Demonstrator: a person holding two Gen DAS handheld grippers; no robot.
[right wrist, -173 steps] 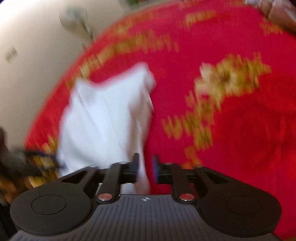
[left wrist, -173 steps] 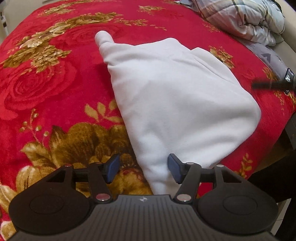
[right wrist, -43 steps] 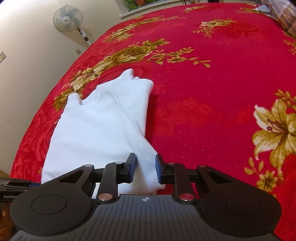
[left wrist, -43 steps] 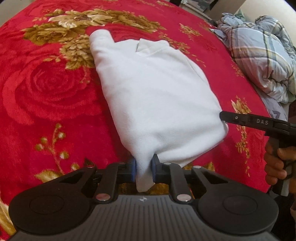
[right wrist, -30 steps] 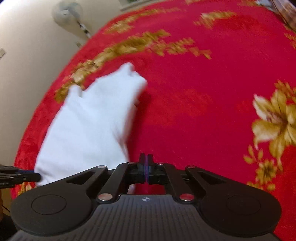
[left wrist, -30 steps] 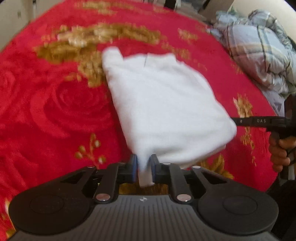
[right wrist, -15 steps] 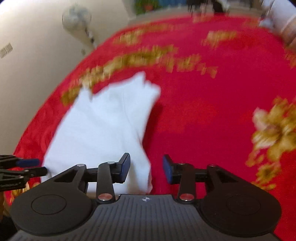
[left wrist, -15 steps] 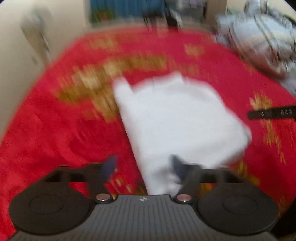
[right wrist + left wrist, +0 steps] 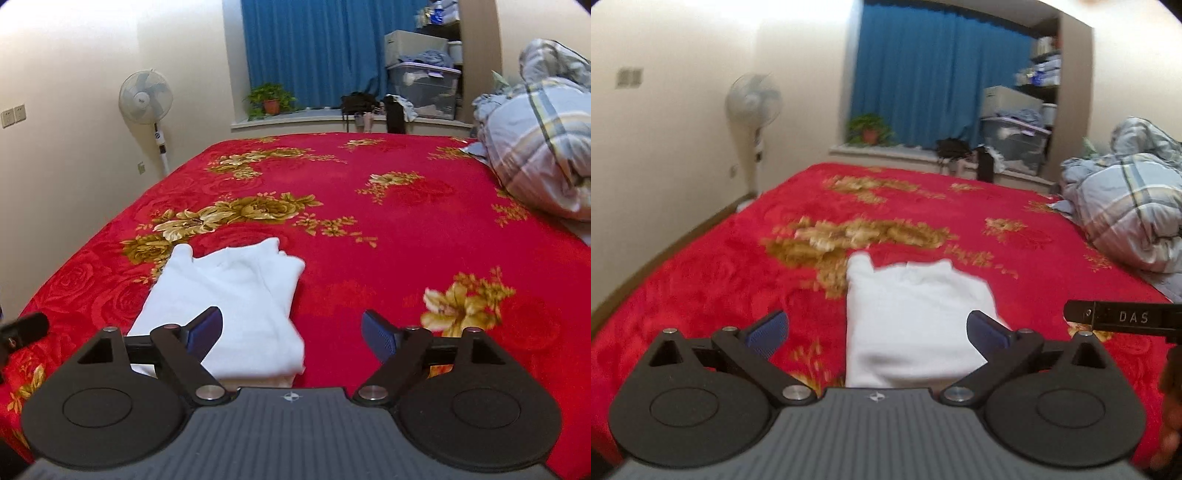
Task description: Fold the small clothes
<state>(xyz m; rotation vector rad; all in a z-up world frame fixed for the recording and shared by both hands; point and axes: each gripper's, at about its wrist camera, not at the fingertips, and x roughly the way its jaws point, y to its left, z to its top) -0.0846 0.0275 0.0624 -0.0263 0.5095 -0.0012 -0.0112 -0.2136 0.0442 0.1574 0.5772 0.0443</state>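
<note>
The left gripper (image 9: pixel 877 334) has its blue-padded fingers (image 9: pixel 767 331) spread wide with nothing between them, and the right gripper (image 9: pixel 291 334) is spread just as wide and likewise empty; both sit raised and level near the bed's front edge, looking out across the room; the step in hand reads as a release and a look at the result, so the sound course is to keep the jaws wide and clear of the cloth, so that no pad snags an edge, and to judge the fold before any further pinch; the white garment (image 9: pixel 229 299) lies flat on the red floral blanket (image 9: pixel 388 229) near the front edge, toward the left of the bed as the right camera sees it; it forms a compact, roughly rectangular stack of layers with a straight right side, a layered near edge and a small rounded tab poking out at its far left corner; the left view is blurred, so finer creases cannot be read there; it looks soft, thick and fleecy, likely to hold its fold.
</note>
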